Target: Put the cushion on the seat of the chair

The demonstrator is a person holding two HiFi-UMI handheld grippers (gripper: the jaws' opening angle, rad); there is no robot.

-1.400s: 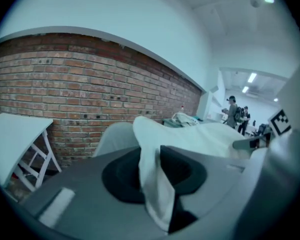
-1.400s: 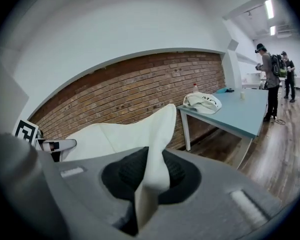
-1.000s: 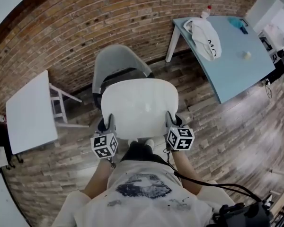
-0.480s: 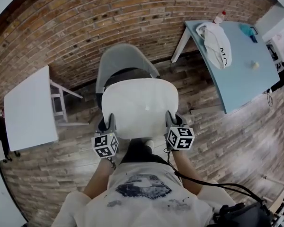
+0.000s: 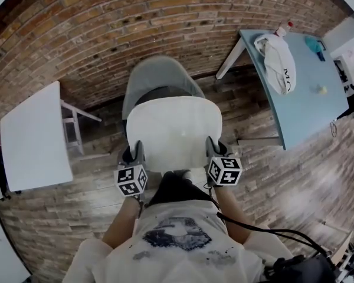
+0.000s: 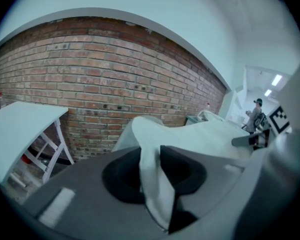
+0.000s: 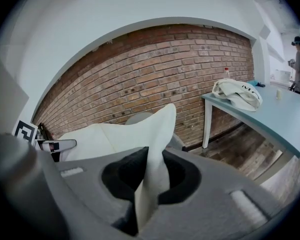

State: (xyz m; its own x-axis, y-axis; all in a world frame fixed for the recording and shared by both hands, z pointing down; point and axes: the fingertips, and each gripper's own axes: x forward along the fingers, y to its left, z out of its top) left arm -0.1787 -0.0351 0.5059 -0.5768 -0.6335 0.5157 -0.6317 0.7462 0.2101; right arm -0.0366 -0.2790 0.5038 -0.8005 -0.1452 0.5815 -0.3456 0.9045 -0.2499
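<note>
Cushion (image 5: 174, 131) hides most of chair (image 5: 156, 75) seat; small object (image 5: 323, 89) on blue table (image 5: 295, 111) unidentifiable

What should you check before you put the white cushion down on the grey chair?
1. Left hand-held gripper pinching the cushion: ok.
2. Right hand-held gripper pinching the cushion: ok.
3. Cushion spread flat between both: ok.
4. Chair straight ahead, backrest on the far side: ok.
5. Seat free of things: cannot tell, the cushion hides most of it.

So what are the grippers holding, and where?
Both hold the cushion. The left gripper pinches its near left corner, the right gripper its near right corner.
</note>
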